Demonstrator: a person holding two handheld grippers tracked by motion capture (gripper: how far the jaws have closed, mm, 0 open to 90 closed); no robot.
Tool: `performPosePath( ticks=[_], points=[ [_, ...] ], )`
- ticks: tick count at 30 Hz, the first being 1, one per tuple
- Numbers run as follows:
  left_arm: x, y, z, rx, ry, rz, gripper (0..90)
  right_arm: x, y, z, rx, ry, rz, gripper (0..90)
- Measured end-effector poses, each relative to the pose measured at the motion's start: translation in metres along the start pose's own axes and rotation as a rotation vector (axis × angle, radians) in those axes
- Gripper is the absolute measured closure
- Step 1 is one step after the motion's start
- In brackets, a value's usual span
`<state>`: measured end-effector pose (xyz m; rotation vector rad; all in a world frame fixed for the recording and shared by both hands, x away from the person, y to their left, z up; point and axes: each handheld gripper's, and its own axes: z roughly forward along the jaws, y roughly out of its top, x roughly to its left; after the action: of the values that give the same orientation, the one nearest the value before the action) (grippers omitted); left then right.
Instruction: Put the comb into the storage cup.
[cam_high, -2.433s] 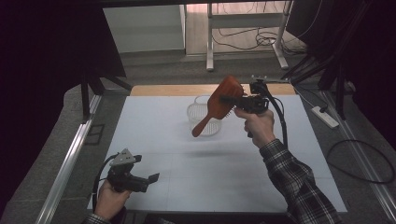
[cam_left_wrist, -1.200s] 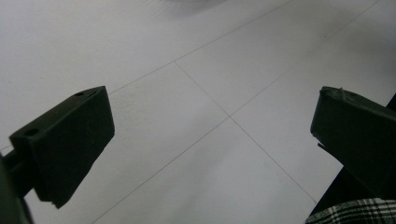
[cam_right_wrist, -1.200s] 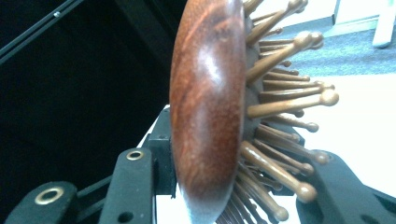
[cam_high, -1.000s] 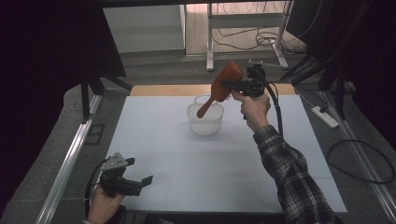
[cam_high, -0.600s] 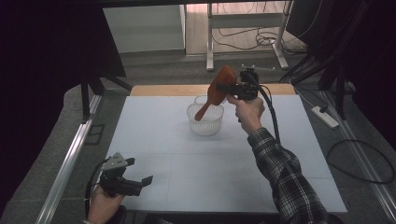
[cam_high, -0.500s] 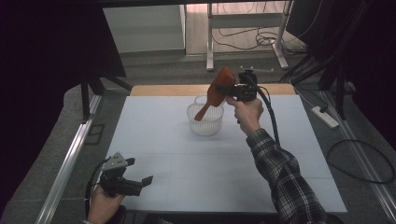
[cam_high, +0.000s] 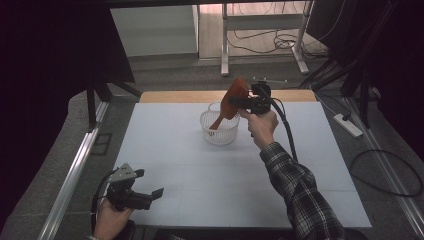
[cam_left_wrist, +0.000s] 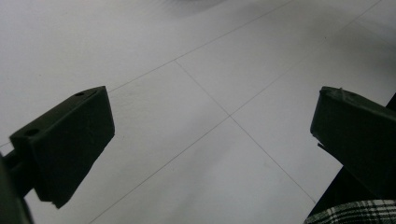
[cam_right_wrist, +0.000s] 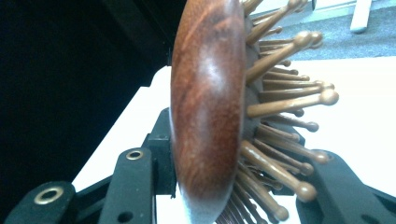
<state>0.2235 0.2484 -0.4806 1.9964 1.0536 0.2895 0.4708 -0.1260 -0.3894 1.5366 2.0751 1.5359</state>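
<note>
The left gripper (cam_high: 131, 191) rested at the near left edge of the white surface (cam_high: 175, 150), jaws wide apart with nothing between them. Farther right, the right gripper (cam_high: 248, 101) clamped the reddish-brown wooden hairbrush (cam_high: 231, 100), handle dipping into the white plastic mesh basket (cam_high: 219, 131)

The wooden hairbrush (cam_high: 231, 98) is showing a reddish-brown, streaked grain, with lighter tan pins (cam_right_wrist: 285, 105) tipped in round knobs. The basket (cam_high: 219, 131) is showing as white mesh. The worktop (cam_high: 200, 175) is lying pale white, crossed by thin grey lines. Both grippers are looking black, the left gripper (cam_high: 145, 196) and the right gripper (cam_high: 239, 101). The sleeve (cam_high: 300, 192) is wearing a black-and-white plaid.
</note>
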Motion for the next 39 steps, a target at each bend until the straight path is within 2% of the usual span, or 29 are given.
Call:
performPosePath(
  ticks=[11,22,39],
  points=[
    [0.001,0.000,0.000,0.002,0.000,-0.005,0.0,-0.003,-0.013,0.007,0.021,-0.021,0.003,54.7],
    [0.001,0.000,0.000,0.002,0.000,-0.007,0.0,-0.005,-0.023,0.013,0.017,-0.033,0.010,54.4],
    [0.001,0.001,0.002,0.008,-0.003,-0.010,0.0,-0.020,-0.036,0.012,0.000,-0.016,0.079,50.1]
  ],
)
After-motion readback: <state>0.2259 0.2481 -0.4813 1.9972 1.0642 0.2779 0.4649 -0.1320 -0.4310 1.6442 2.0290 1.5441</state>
